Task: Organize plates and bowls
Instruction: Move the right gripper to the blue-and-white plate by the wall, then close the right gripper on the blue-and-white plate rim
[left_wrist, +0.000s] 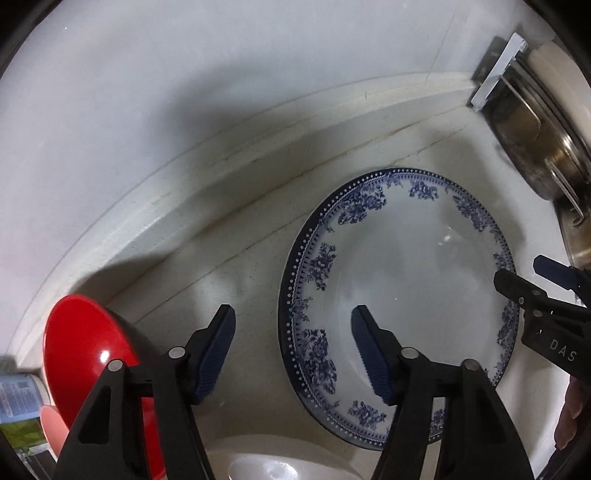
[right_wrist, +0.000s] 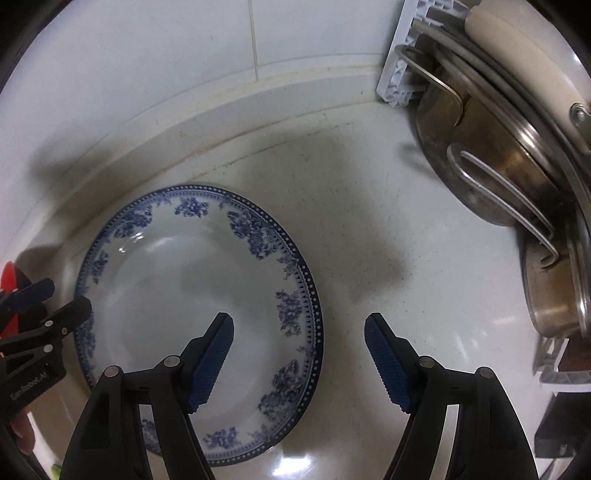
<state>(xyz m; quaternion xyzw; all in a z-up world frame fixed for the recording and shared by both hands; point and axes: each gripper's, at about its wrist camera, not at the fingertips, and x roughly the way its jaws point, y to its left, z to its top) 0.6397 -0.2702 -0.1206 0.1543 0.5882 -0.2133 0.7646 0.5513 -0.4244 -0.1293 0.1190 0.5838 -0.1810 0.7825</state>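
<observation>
The blue-and-white floral plate (left_wrist: 400, 306) lies flat on the pale tabletop (left_wrist: 240, 266), near the raised ledge that runs along the tiled wall (left_wrist: 184, 92). In your left wrist view it fills the area from the centre out to 4 o'clock; in your right wrist view it sits from the centre toward 8 o'clock.

Your left claw (left_wrist: 293, 352) points steeply down with its jaws apart and nothing gripped. Its right finger hangs over the plate's white well and its left finger over the bare tabletop just outside the rim, so the plate's 9 o'clock edge lies between them. I cannot tell whether either pad touches the plate.

Your right claw (right_wrist: 299, 362) mirrors it, also spread and empty: its left finger is over the well and its right finger over the tabletop, straddling the plate's 3 o'clock edge. Again, contact cannot be judged.

Each claw shows in the other's view, at 3 o'clock from the left wrist and at 9 o'clock from the right.

A red bowl (left_wrist: 86, 354) stands at 8 o'clock in the left view, well apart from the plate. A white bowl's (left_wrist: 280, 461) rim shows at 6 o'clock, just beside the plate's near edge, and a labelled container (left_wrist: 18, 398) sits at the far left.

At 2 o'clock in the right view, steel pans (right_wrist: 491, 155) and a cream-coloured lid (right_wrist: 532, 55) stand on edge in a white rack (right_wrist: 399, 74).
</observation>
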